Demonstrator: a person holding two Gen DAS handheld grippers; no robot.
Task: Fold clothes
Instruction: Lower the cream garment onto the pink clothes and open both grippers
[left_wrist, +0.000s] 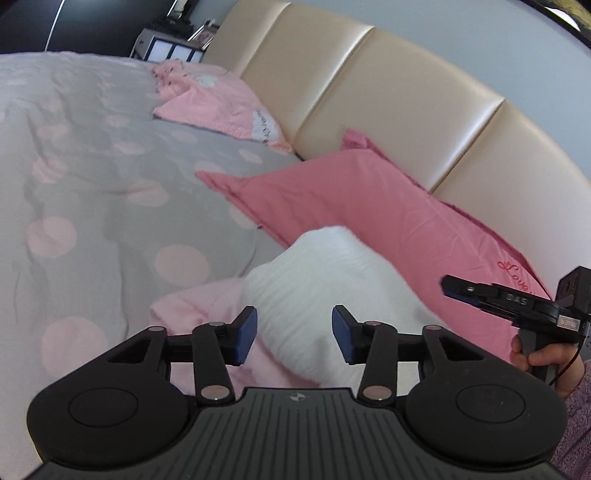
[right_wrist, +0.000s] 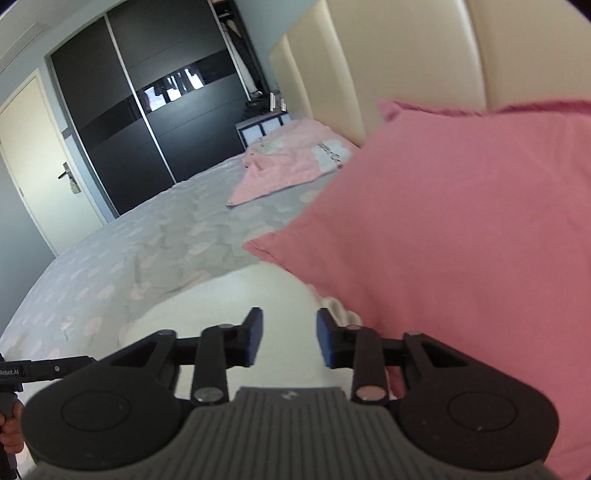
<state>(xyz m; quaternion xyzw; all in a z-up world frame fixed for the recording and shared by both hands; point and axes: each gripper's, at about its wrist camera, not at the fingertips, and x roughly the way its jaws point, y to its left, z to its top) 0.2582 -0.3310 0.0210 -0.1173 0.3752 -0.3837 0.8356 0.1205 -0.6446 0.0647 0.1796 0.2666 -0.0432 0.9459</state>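
Observation:
A white folded garment lies on the bed against a pink pillow, on top of a pale pink garment. My left gripper hovers just in front of the white garment, open, with nothing between its blue pads. In the right wrist view the white garment fills the space under my right gripper, whose pads stand apart and hold nothing. The right gripper also shows side-on at the right of the left wrist view, held by a hand. The left gripper's finger shows at the left edge of the right wrist view.
A deep pink pillow leans on the cream padded headboard. Further along lies a pale pink pillow. The grey duvet with pink dots stretches left. A dark sliding wardrobe, a door and a nightstand stand beyond the bed.

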